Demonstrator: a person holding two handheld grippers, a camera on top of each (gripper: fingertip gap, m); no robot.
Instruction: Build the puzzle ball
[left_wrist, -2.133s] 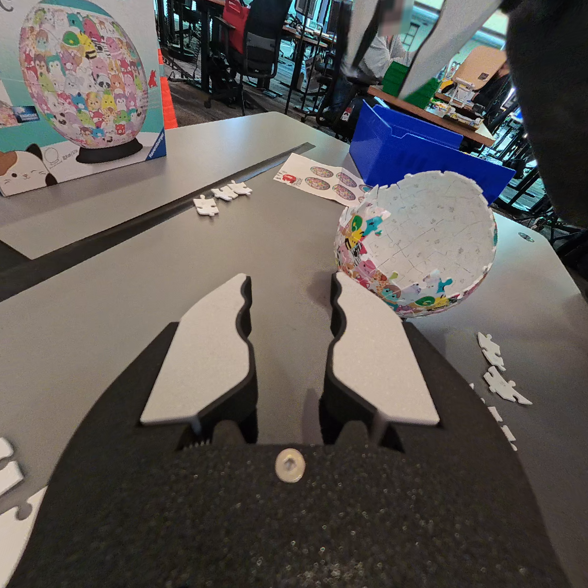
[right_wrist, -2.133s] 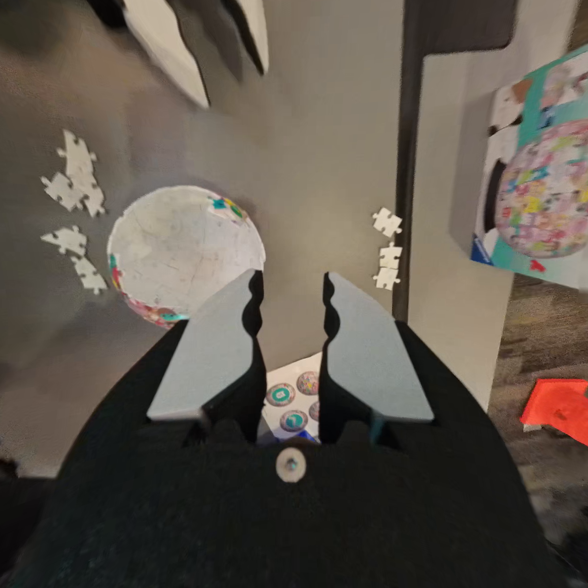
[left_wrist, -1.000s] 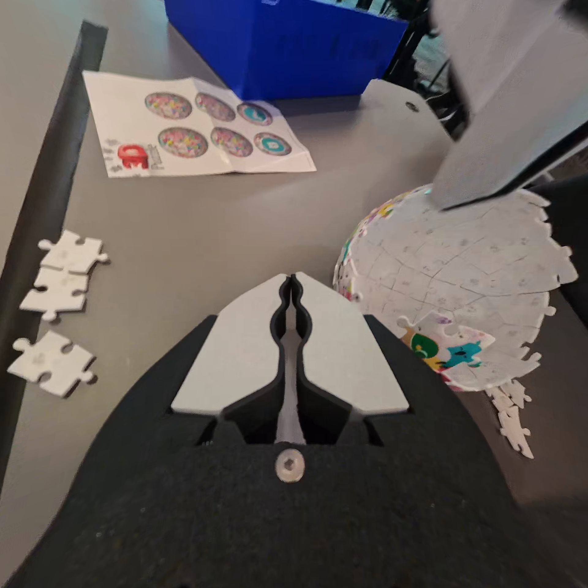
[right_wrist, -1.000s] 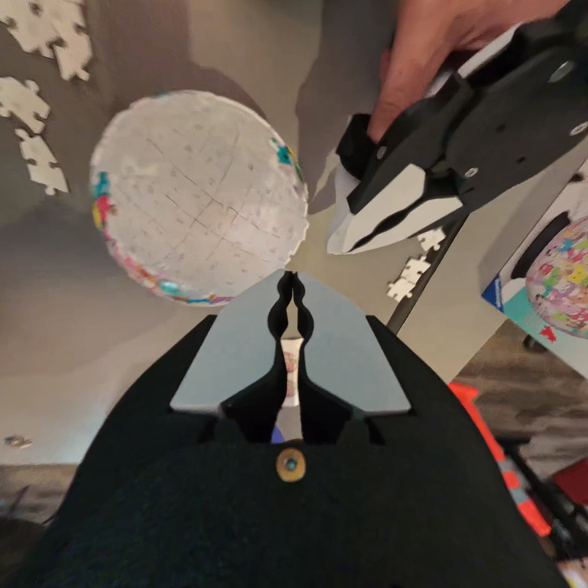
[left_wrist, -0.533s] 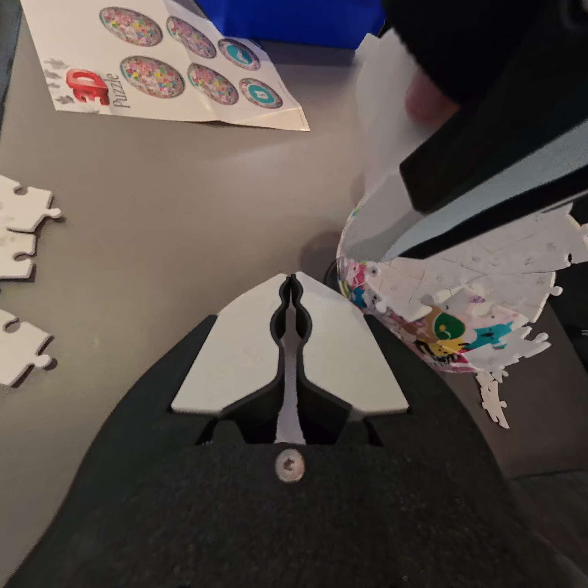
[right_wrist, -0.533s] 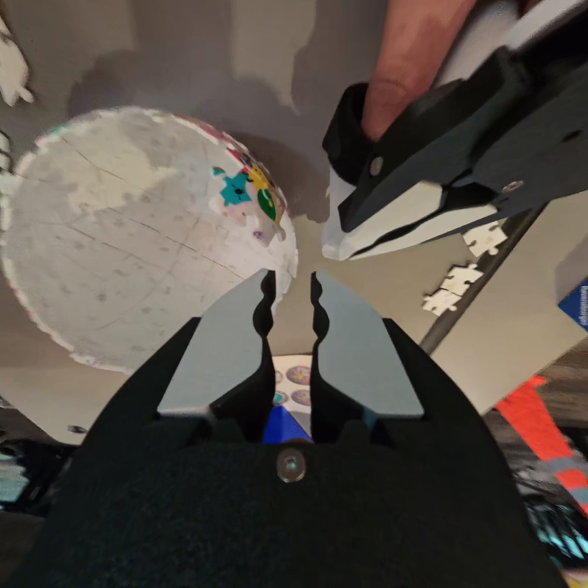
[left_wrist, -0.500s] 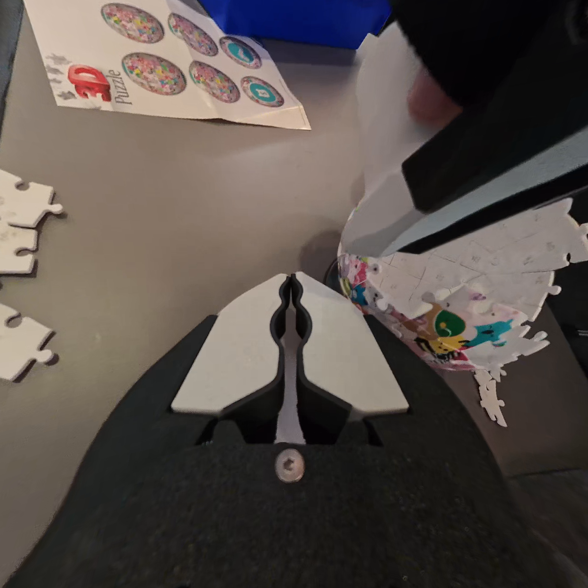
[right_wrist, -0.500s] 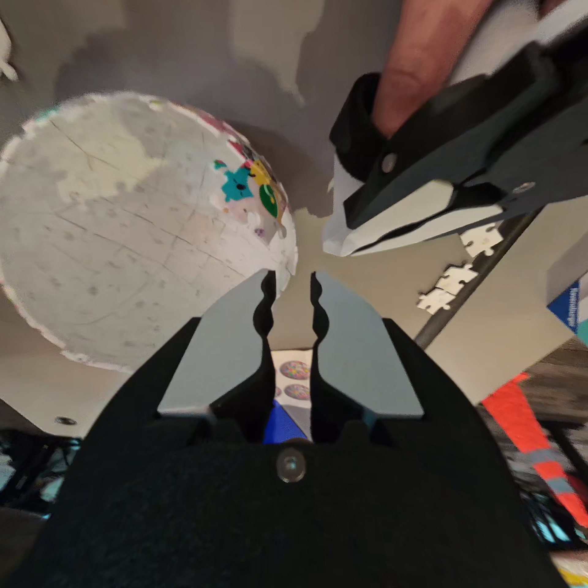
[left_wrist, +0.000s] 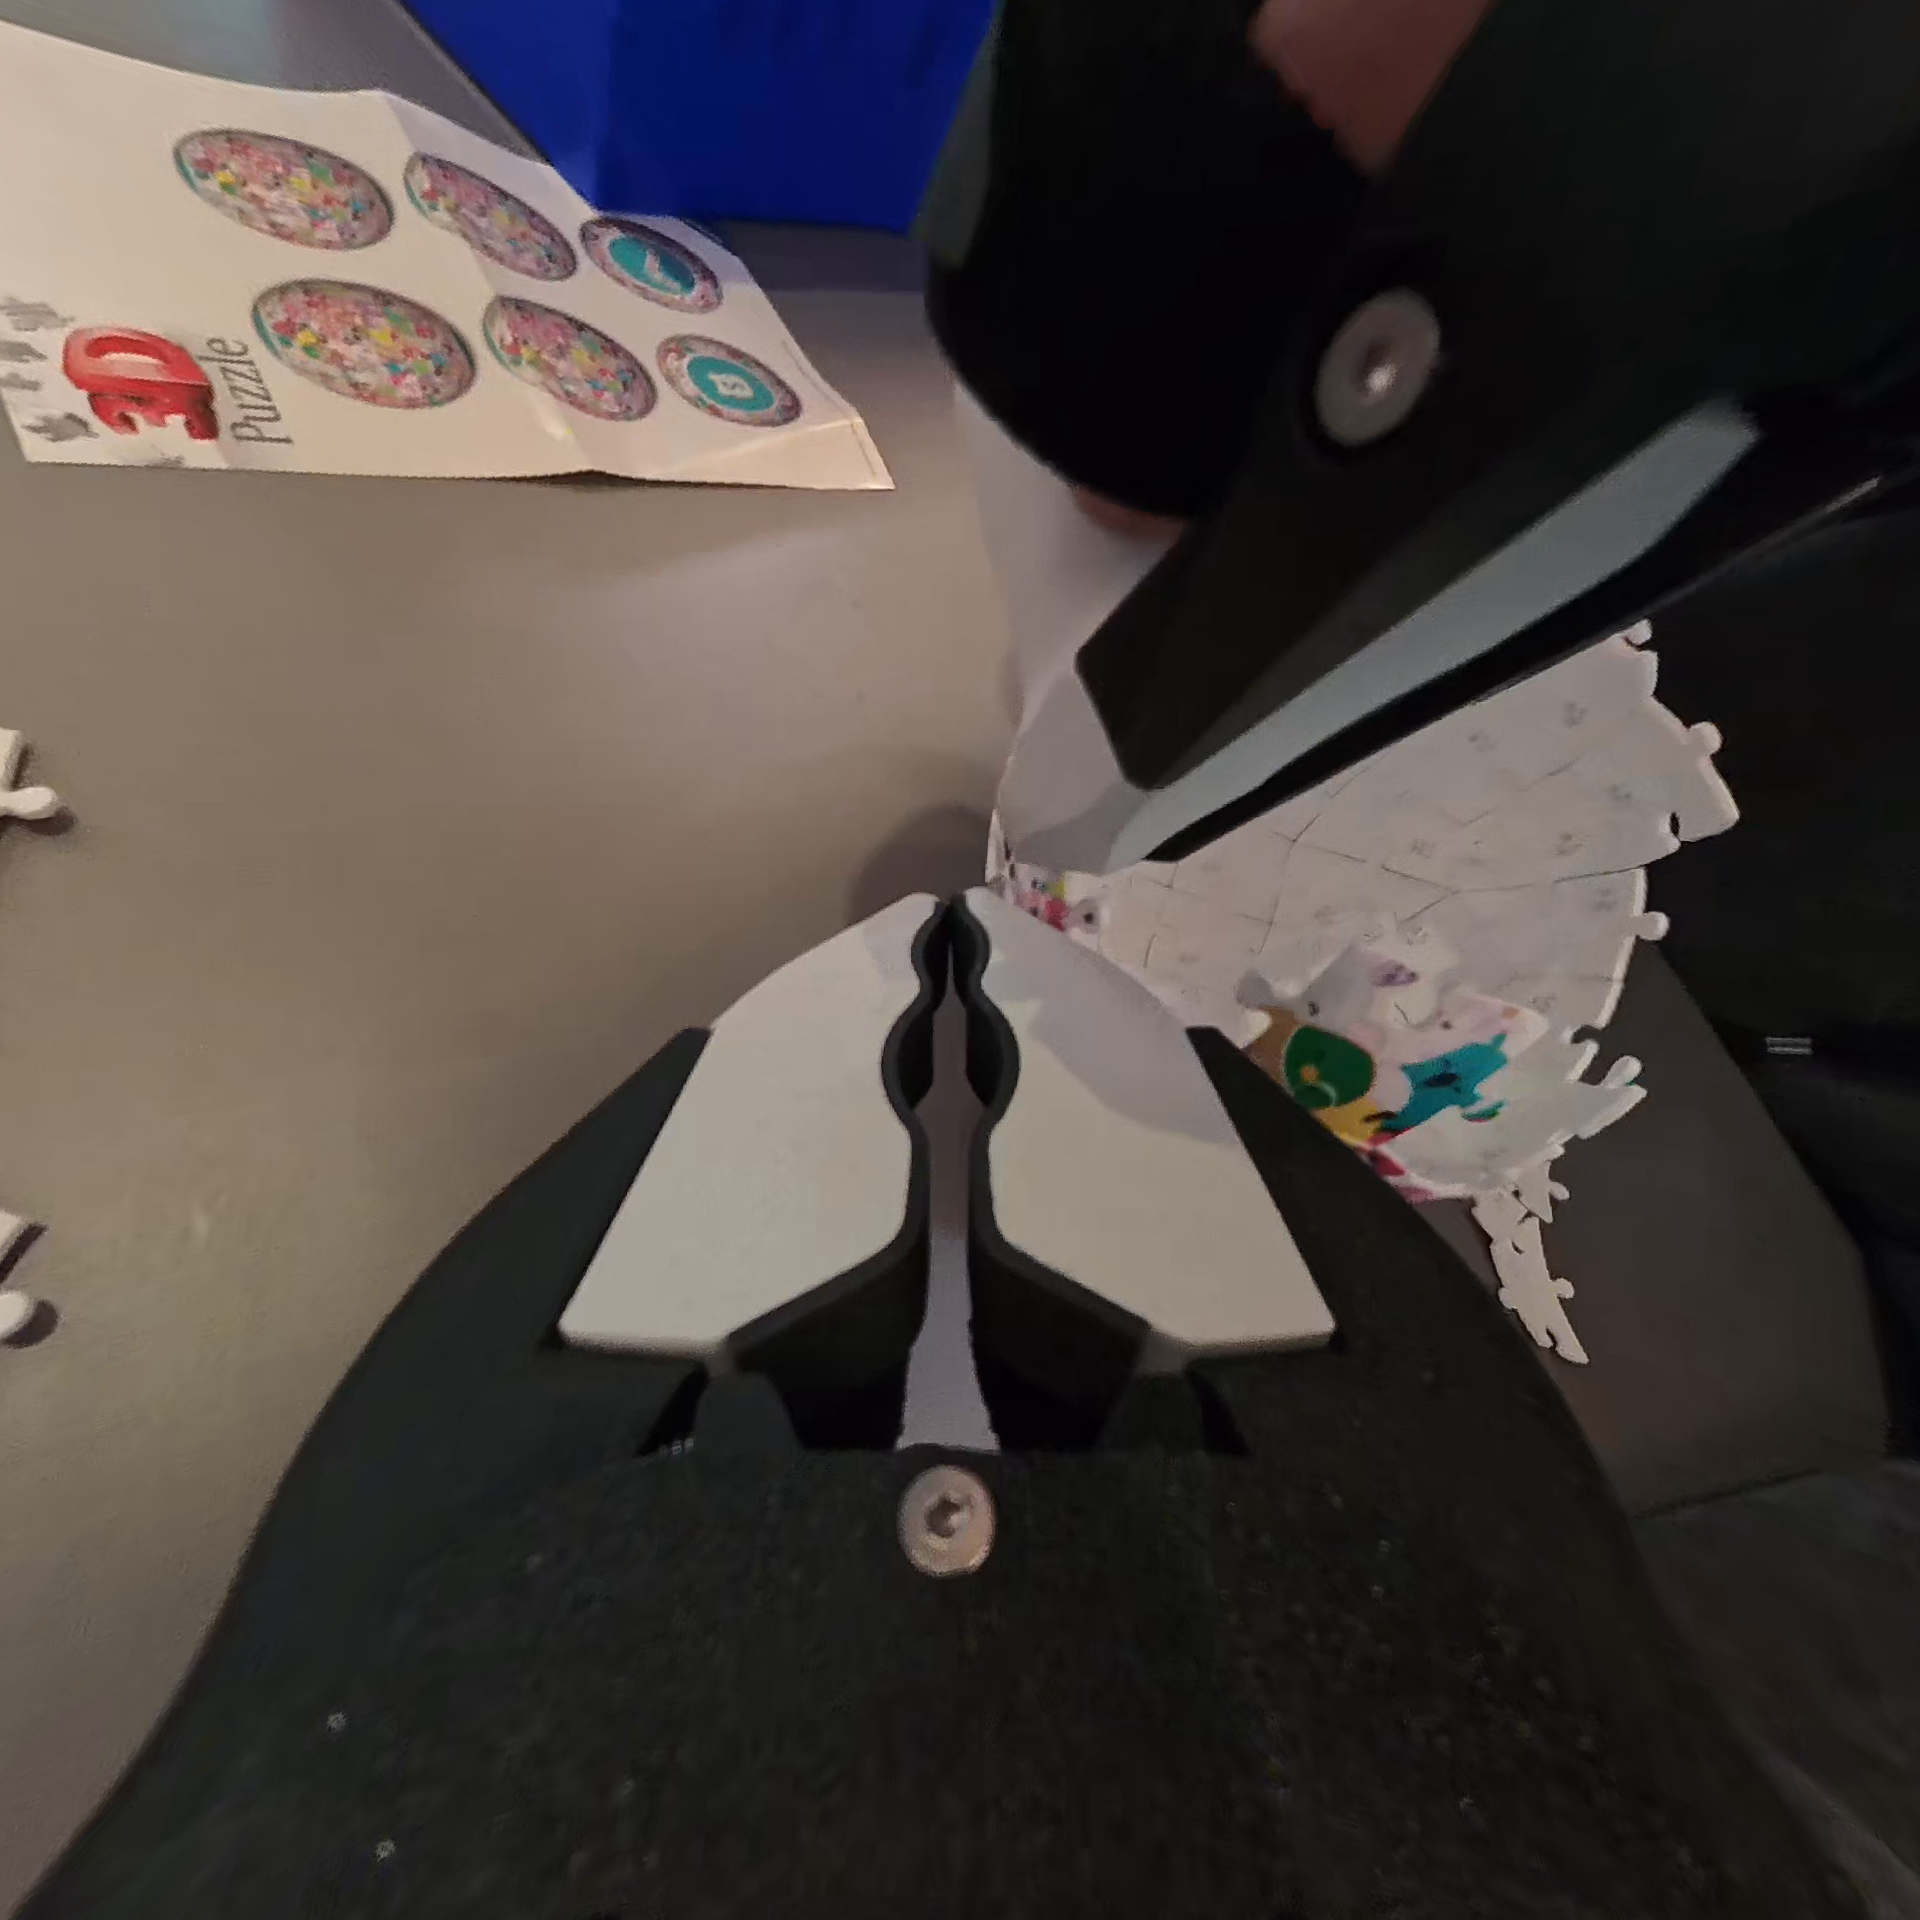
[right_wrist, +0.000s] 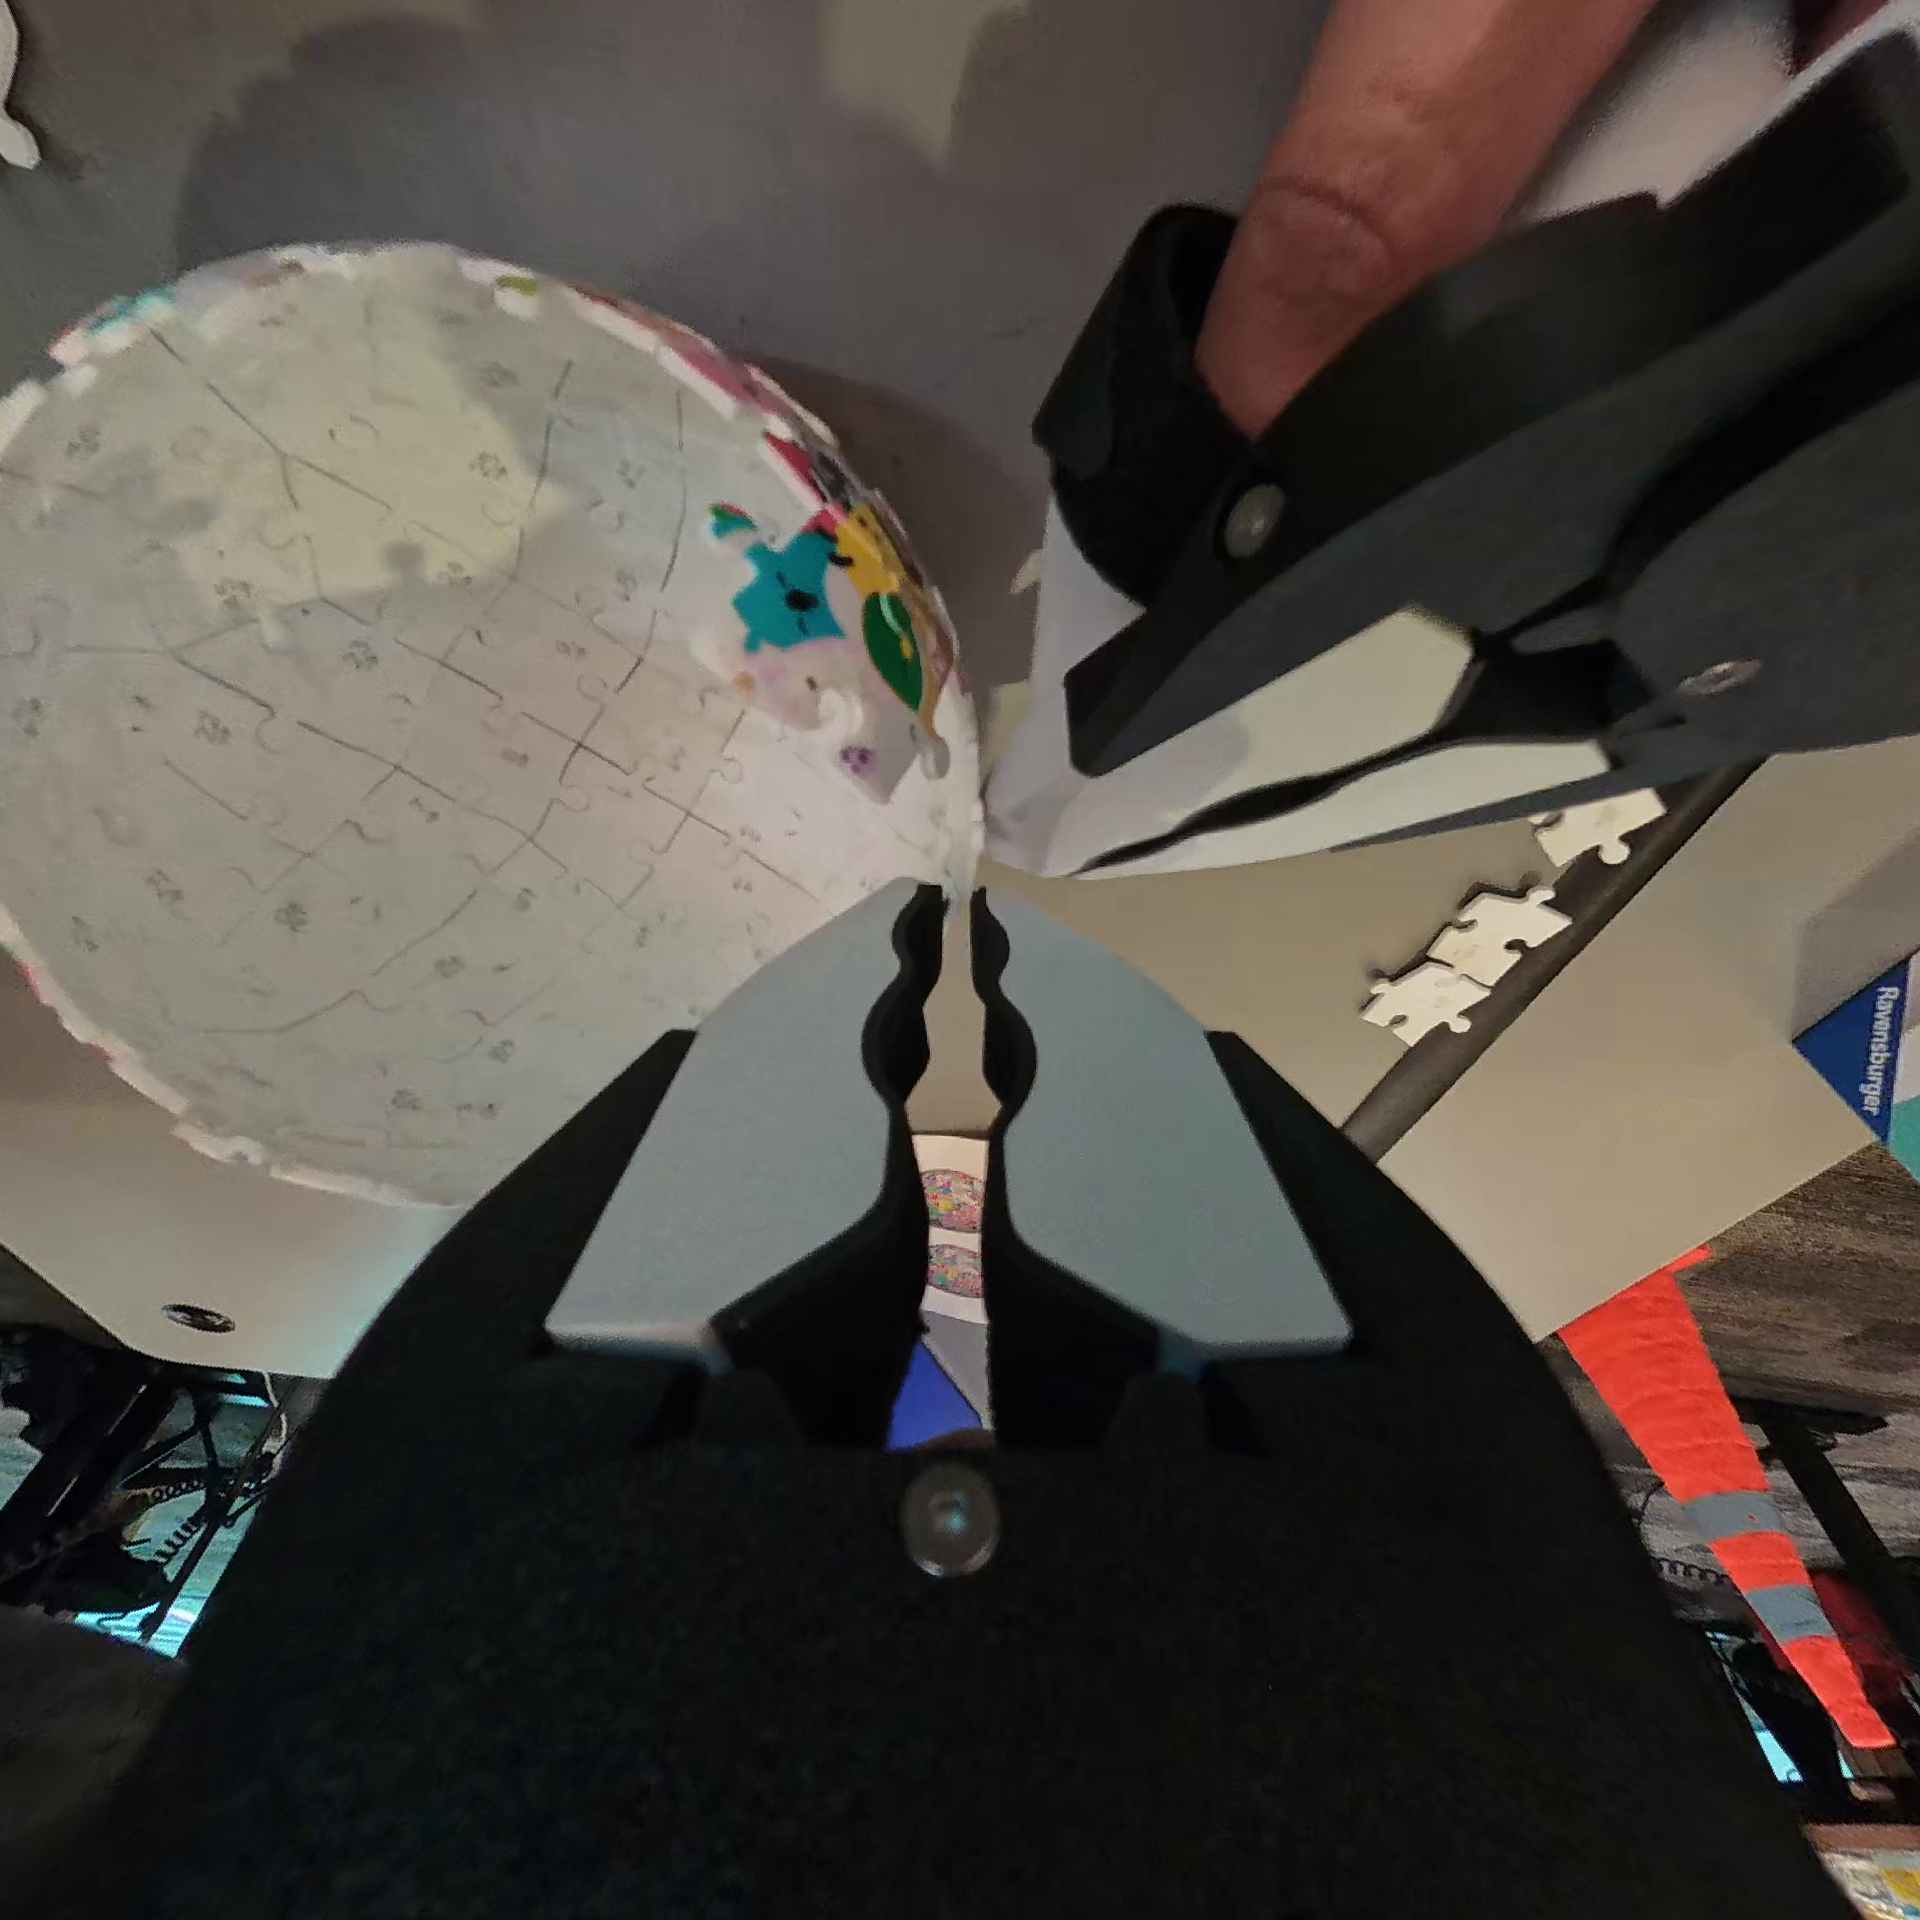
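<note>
While the half-built puzzle ball rests open side up on the grey table, the right gripper is clenched onto its rim, and the left gripper, fully closed and empty, sits just beside its outer wall.

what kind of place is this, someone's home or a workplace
Probably a workplace or lab, not a home: a plain grey table, cables and equipment on the floor under it, and an orange hi-vis item nearby. The half-built puzzle ball suggests a demo setup.
</note>
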